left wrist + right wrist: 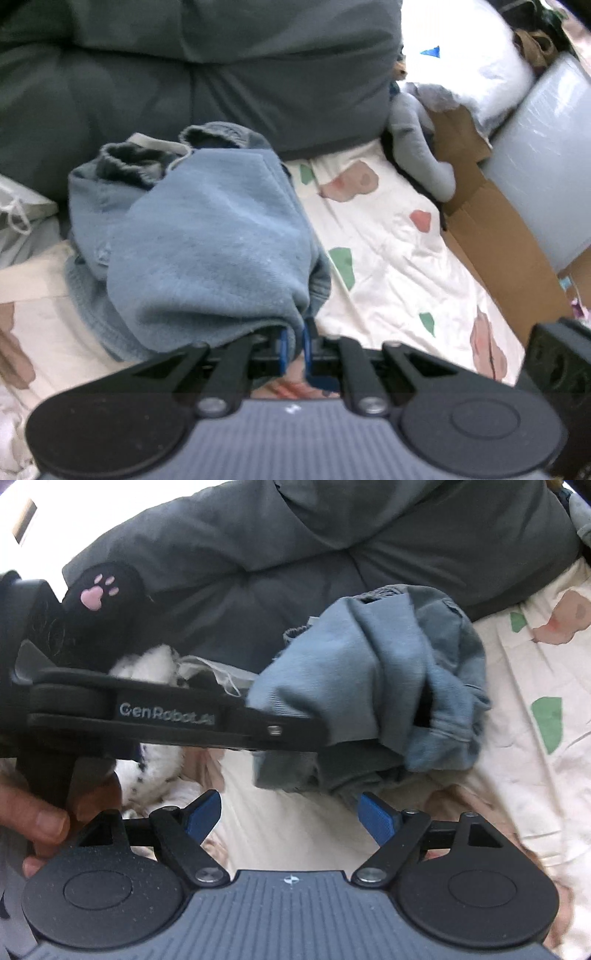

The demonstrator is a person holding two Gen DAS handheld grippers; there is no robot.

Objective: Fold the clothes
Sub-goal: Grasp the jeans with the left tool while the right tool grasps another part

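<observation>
Two grippers work one blue garment (pixel 207 236) on a bed; starting at the left of the left wrist view, a pale drawstring bag (pixel 22 210) lies at the edge, and a dark grey duvet (pixel 221 74) fills the back. The garment sits bunched in the middle on the patterned sheet (pixel 388 258), its ribbed cuffs (pixel 147 162) bundled at the top; the left gripper (pixel 294 350) has its jaws closed on a fold of the near hem, blue cloth pinched between the pads. Further right lie a grey plush toy (pixel 417 147), a cardboard box (pixel 491 236) and a pale plastic bin (pixel 546 158).

In the right wrist view a hand (pixel 48 819) holds the left tool's handle at the left edge; beside it a black paw-print plush (pixel 98 590) rests against the duvet, and a white fluffy thing (pixel 147 668) shows behind the left tool's arm. The garment hangs lifted from that tool, draped in a lump; the right gripper (pixel 291 818) has its jaws apart, nothing between the pads, the lower edge of the cloth just above and beyond its right finger.

To do this step well, I judge the right gripper should take a single layer at the opposite corner of the hem, not the whole lump; then both should draw apart and shake the cloth flat on the sheet before any fold; grabbing several layers risks a twisted, lopsided fold.
</observation>
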